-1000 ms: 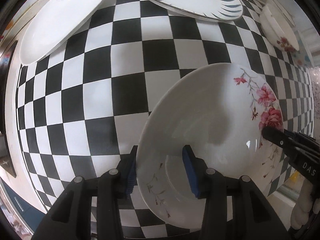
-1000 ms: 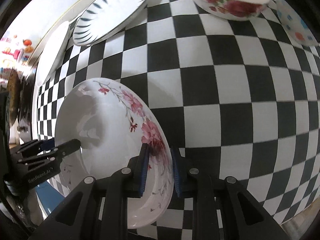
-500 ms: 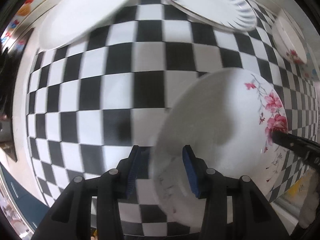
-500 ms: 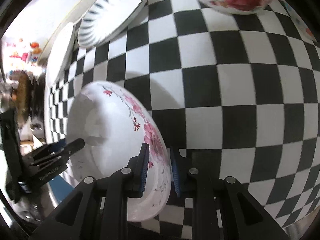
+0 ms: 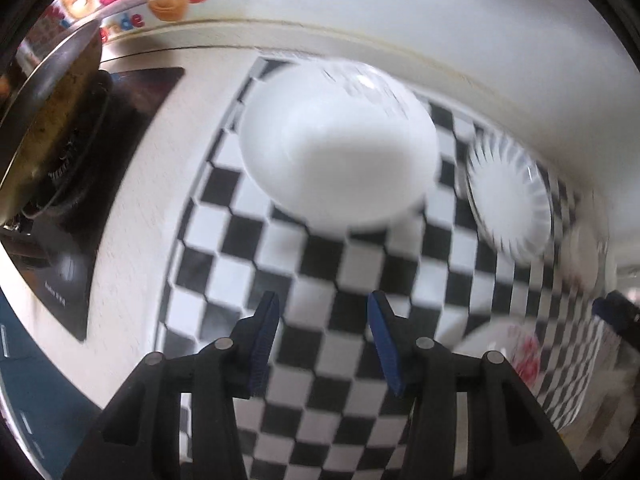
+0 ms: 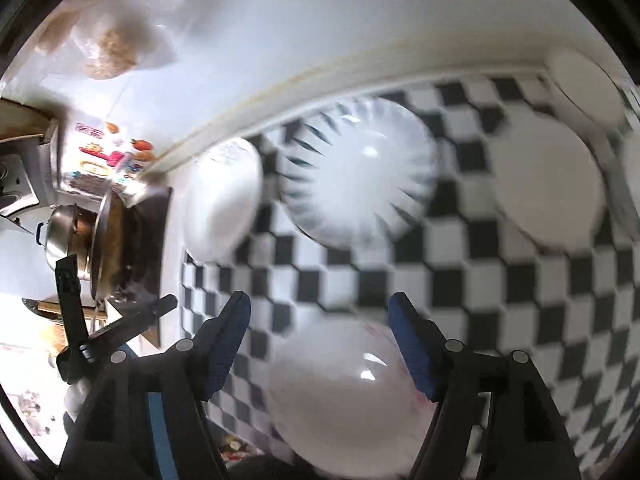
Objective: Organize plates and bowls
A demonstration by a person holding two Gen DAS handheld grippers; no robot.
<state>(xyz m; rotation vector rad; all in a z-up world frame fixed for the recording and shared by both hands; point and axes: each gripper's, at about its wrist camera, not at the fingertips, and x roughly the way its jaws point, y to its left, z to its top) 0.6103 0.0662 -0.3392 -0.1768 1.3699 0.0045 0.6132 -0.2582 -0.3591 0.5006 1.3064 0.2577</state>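
Between plates: both tools gape empty.
Ahead of left tool, white plate likely needs gripping; right tool hovers over floral plate.

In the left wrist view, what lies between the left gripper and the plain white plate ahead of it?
Only bare checkered cloth. The left wrist view shows no dish between the open left gripper and the white plate.

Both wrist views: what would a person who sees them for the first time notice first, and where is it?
The black-and-white checkered cloth fills both views. On it, the big plain white plate sits ahead of the open left gripper. In the right wrist view, the plate with dark radiating strokes lies near the wall, and the pink-flowered plate rests below the open right gripper.
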